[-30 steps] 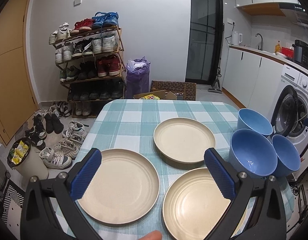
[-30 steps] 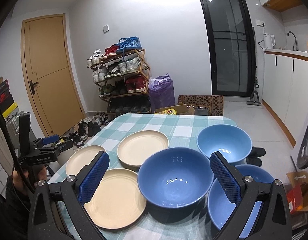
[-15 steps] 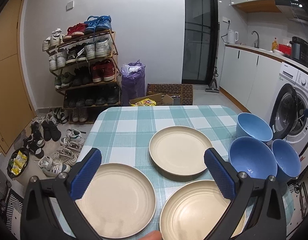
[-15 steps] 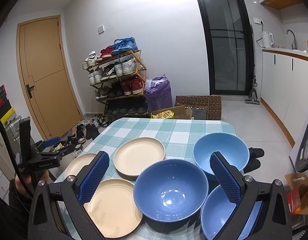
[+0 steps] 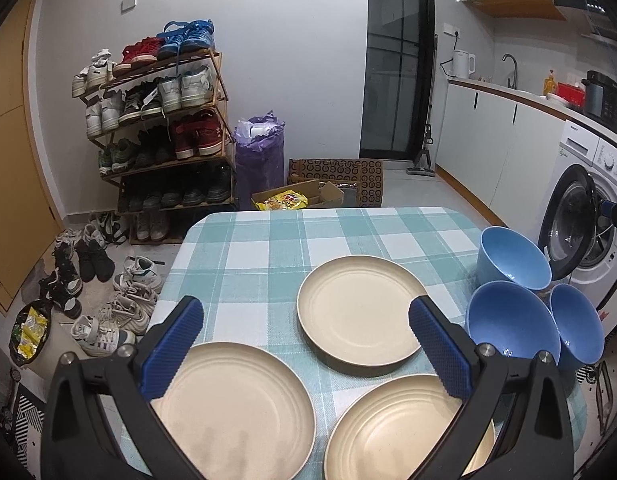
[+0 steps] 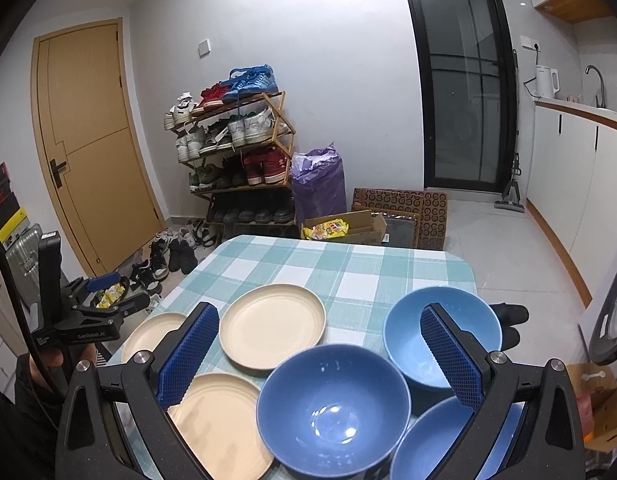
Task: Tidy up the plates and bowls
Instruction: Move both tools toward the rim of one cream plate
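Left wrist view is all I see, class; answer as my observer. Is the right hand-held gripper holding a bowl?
Observer: No. The right hand-held gripper is open and empty; the darker bowl shows between its fingers.
Operator: Where is my left one, seen from there?
Observer: The left hand-held gripper is open, near the table's left edge.
Operator: Anything on the floor past the bowls?
Observer: Black shoes lie beyond the far bowl.

The surface [image 5: 268, 240], covered by a teal-and-white checked cloth [image 6: 348, 264], carries three cream plates [image 5: 360, 312] lying apart on its left half and three blue bowls [image 6: 332, 404] clustered close together on its right.
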Demonstrator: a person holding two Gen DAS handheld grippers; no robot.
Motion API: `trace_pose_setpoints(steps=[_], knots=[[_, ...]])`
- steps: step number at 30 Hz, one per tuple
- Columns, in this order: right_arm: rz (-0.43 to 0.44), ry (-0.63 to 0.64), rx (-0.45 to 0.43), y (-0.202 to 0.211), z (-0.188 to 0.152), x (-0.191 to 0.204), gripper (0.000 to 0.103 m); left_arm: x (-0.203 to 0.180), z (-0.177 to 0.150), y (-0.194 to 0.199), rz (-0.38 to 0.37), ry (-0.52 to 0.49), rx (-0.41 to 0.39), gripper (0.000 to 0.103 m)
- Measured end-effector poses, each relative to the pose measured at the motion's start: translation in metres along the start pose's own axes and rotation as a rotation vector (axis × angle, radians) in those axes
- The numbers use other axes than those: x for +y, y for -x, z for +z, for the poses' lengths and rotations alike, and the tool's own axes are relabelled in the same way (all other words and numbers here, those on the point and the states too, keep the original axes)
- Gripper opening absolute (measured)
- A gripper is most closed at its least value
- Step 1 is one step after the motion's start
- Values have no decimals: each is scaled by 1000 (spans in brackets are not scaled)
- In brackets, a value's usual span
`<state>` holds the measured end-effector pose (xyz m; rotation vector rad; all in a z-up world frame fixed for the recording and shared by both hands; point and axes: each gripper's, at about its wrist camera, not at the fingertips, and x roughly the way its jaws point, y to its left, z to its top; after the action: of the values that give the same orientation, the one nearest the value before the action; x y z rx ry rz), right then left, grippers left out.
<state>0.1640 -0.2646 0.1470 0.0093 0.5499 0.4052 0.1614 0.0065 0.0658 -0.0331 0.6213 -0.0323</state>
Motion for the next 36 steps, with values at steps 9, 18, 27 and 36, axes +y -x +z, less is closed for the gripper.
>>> trace_pose_setpoints(steps=[9,18,27,36], knots=[[12,16,32,-28,20,1,103,2,8,-20,15,-8,20,103],[34,38,98,-70,28,8,103,6,13,-42,-1,21,56,103],[39,48,177,-111,26,7,103,3,9,-66,9,-4,98,103],[31,24,273,-161,15,-4,103,3,6,-87,8,-7,139,103]])
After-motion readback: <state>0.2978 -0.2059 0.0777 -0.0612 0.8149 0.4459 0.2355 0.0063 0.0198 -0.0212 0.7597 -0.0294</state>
